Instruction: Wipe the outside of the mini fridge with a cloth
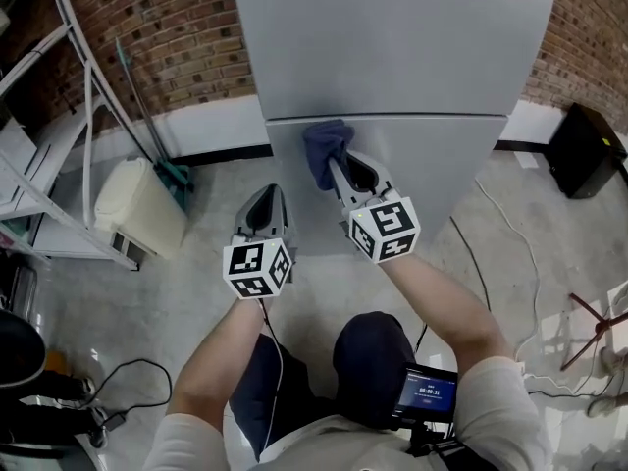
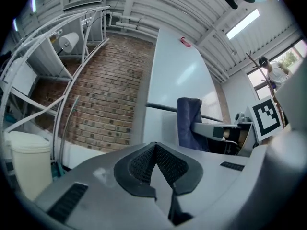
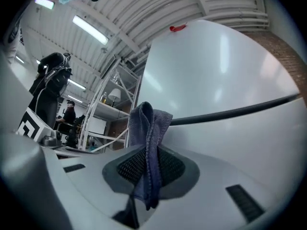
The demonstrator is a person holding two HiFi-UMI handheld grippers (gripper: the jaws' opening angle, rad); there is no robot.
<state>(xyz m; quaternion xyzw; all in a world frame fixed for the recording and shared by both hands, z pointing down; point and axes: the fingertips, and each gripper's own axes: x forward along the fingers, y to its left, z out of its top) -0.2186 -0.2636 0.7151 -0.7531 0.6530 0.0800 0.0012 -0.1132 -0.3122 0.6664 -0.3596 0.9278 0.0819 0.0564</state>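
1. Two claws in view. The right claw (image 1: 337, 168) is clamped on the blue cloth (image 1: 327, 145), which is pinched between its jaws.
2. The right gripper view shows the cloth (image 3: 149, 123) folded upright between the pads of the right claw (image 3: 148, 150). A bunch stands out past the tips and a tail hangs back behind them.
3. The bunched end of the cloth lies against the grey front of the mini fridge (image 1: 392, 47). It sits just below the dark seam (image 1: 412, 116) between the two doors, on the left part of the lower door.
4. The left claw (image 1: 265, 199) has its jaws together with nothing between them. The left gripper view shows the pads meeting at the tip of the left claw (image 2: 154, 147).
5. The left claw is held lower than the right claw and to its left, near the fridge's lower left edge and apart from the cloth (image 2: 188, 121).
6. A white bin (image 1: 137, 209) stands on the floor left of the fridge, by the brick wall (image 1: 167, 37). A black box (image 1: 584, 150) is on the right.
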